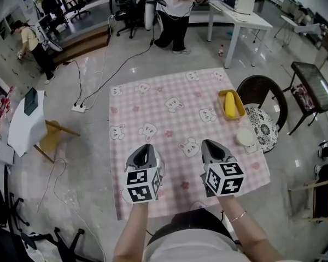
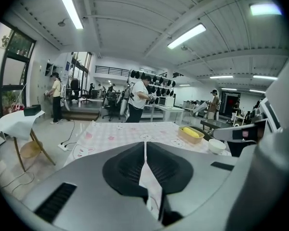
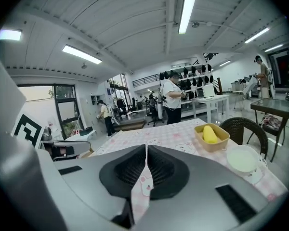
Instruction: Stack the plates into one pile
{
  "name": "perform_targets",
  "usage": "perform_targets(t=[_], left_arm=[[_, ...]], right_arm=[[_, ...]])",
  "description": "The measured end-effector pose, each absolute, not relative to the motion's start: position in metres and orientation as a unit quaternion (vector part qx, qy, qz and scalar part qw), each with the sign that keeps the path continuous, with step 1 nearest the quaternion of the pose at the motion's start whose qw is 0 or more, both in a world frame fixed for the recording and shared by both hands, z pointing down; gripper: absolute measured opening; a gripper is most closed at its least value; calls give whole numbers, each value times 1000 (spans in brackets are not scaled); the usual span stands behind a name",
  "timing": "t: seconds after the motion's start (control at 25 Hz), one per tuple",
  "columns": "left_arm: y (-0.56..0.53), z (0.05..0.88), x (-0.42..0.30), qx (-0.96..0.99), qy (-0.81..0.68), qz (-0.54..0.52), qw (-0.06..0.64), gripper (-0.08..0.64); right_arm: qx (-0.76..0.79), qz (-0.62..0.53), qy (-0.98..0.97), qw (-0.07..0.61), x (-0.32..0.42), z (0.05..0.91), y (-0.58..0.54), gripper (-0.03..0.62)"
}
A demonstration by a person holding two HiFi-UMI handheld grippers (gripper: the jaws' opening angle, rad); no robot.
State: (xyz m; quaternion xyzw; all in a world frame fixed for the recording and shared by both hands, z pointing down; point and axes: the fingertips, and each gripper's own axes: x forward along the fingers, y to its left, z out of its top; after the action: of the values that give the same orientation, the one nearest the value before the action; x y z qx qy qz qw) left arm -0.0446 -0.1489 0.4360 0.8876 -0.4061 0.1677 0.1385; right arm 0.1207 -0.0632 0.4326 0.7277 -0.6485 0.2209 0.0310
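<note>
A table under a pink checked cloth with rabbit prints (image 1: 164,108) stands before me. A small white plate (image 1: 245,137) lies at its right edge, also in the right gripper view (image 3: 242,159) and the left gripper view (image 2: 216,145). Behind it a yellow tray (image 1: 240,106) holds a yellow oblong thing (image 3: 209,134). My left gripper (image 1: 144,149) and right gripper (image 1: 210,144) hover side by side over the near part of the cloth. The jaws of both are shut with nothing between them (image 2: 145,146) (image 3: 146,148). No other plate shows.
A dark wicker chair (image 1: 262,89) with a patterned cushion (image 1: 264,125) stands against the table's right side. A wooden stool under a white sheet (image 1: 27,119) is at the left. A power strip with cables (image 1: 78,108) lies on the floor. A person (image 1: 172,15) stands beyond the table's far edge.
</note>
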Motion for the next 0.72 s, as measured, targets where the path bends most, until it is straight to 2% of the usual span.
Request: perform_targets(t=[0.72], left_arm=[[-117, 412, -35, 898, -398, 152, 107, 21]], right_arm=[[742, 171, -648, 2, 143, 395, -19, 5]])
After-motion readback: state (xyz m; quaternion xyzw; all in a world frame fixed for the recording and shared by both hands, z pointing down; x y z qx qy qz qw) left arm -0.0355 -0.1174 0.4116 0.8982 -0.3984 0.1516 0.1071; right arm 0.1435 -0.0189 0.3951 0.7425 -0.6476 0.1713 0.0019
